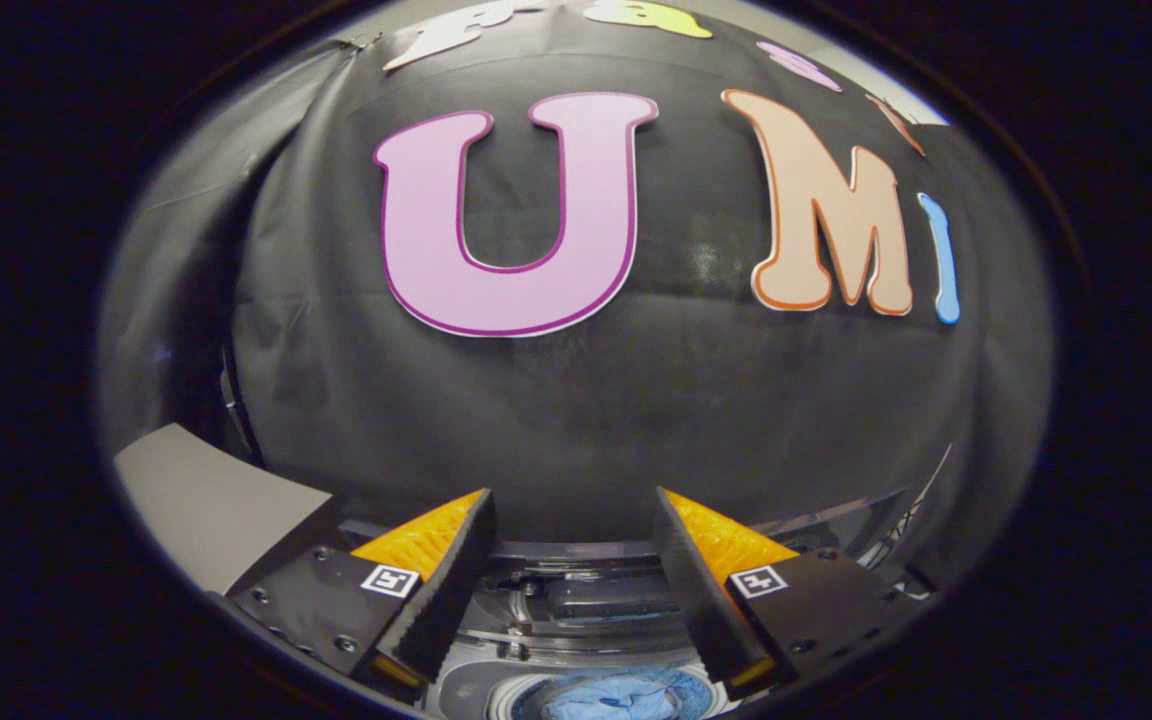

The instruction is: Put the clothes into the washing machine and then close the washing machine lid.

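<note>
Two fingers of my gripper (pixel 574 520) stand wide apart and I hold nothing between them. Below and between them I see the washing machine (pixel 576 610) with its top open, and blue clothes (pixel 616 697) lie inside the drum. Beyond the fingers hangs the black wall cloth (pixel 586 420). To the left side of the machine is a grey flat panel (pixel 206 505).

Your gripper (pixel 576 560) has two fingers (pixel 436 590) with black textured inner pads, bright orange ribbed backs, and a small black-and-white square marker on each matte black mount. Below them you see crumpled light-blue clothes (pixel 616 697) in the washing machine's (pixel 496 690) pale grey tub. A flat grey panel (pixel 201 500) sits beside the fingers.
</note>
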Available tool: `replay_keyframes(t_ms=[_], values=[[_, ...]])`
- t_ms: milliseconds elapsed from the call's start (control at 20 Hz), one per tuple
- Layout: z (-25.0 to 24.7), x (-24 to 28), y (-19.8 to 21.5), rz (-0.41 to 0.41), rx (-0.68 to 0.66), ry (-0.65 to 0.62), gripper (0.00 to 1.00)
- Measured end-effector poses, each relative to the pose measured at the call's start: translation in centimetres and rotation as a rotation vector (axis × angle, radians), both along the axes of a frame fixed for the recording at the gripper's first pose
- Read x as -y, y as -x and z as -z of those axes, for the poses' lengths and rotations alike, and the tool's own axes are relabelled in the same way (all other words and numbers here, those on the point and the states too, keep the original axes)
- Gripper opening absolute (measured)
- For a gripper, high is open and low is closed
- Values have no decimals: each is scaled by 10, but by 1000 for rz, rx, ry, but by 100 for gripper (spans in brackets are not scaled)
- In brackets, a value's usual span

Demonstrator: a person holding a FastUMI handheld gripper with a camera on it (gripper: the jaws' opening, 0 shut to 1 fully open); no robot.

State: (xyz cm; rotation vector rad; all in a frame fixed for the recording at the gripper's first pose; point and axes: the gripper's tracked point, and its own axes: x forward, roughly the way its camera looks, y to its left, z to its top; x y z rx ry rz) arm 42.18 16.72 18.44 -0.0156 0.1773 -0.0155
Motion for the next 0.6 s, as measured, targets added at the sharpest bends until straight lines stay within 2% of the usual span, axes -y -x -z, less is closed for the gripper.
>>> replay_keyframes(t_ms=[600], values=[[12,0,72,0,0,14,97]])
